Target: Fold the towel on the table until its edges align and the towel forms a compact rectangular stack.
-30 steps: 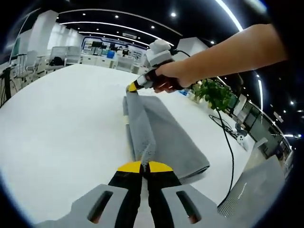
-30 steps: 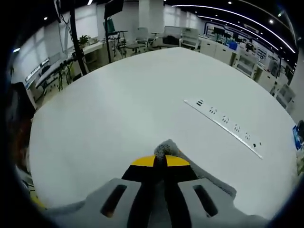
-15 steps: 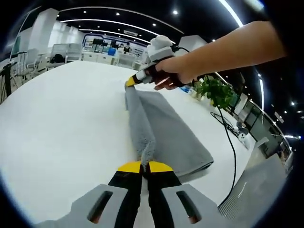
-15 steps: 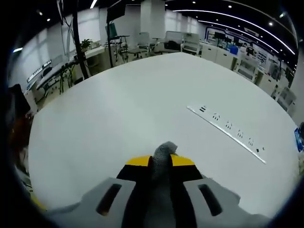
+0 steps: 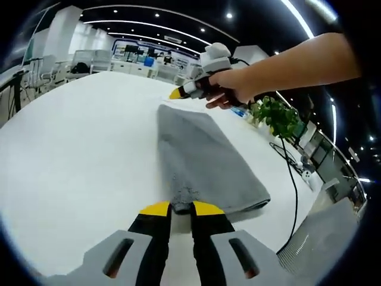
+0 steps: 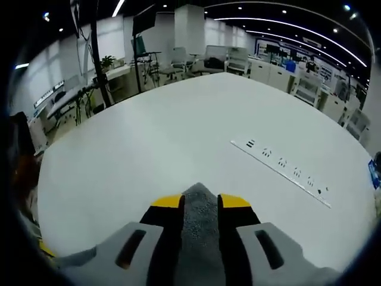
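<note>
The grey towel (image 5: 202,155) lies flat on the white table (image 5: 71,149) as a long folded rectangle running away from me. My left gripper (image 5: 181,208) stands open at its near end, the towel's edge just beyond the jaw tips. My right gripper (image 5: 177,93), held in a person's hand (image 5: 232,89), hovers just above the towel's far end. In the right gripper view my right gripper (image 6: 200,201) is open, and a corner of the towel (image 6: 199,217) lies loose between its jaws.
A white power strip (image 6: 280,167) lies on the table (image 6: 149,137) ahead of the right gripper. A potted plant (image 5: 277,116) and a black cable (image 5: 292,179) sit past the table's right edge. Desks and chairs stand around.
Both grippers have opened and let go of the towel. Its raised fold has dropped flat onto the table, and the right gripper has lifted slightly off the far end.
</note>
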### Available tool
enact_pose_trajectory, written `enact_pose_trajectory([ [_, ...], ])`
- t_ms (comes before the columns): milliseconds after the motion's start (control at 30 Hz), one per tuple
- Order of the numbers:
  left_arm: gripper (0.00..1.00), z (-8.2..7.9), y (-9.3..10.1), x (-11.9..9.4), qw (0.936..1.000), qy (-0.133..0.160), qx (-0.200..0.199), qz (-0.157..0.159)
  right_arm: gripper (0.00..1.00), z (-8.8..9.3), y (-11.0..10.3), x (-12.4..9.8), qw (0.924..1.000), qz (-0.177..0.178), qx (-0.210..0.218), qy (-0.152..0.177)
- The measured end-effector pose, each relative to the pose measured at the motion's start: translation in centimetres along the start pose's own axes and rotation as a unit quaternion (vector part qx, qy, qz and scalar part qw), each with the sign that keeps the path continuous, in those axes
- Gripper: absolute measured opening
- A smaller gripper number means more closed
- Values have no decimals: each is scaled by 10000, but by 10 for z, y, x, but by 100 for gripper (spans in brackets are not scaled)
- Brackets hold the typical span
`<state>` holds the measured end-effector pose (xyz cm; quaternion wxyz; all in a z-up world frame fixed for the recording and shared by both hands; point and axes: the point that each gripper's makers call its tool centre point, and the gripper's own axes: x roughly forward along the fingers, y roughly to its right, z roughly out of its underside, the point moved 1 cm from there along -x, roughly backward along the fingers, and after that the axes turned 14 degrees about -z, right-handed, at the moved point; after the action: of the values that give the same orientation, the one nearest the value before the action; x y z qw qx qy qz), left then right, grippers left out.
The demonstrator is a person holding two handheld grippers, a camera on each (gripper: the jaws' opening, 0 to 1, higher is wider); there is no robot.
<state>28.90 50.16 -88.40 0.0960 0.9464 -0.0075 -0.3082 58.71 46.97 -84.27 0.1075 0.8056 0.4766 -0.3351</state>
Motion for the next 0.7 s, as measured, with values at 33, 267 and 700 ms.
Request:
enact_pose_trajectory([
  [33, 16, 0, -1, -1, 10000, 8, -7, -5, 22, -1, 6, 1, 10000, -2, 4, -1],
  [267, 17, -16, -6, -10, 9995, 285, -12, -111, 28, -8, 20, -2, 9999, 2, 55, 143],
  [700, 17, -36, -1, -20, 9986, 493, 193, -36, 53, -25, 24, -32, 9985, -7, -81, 548],
])
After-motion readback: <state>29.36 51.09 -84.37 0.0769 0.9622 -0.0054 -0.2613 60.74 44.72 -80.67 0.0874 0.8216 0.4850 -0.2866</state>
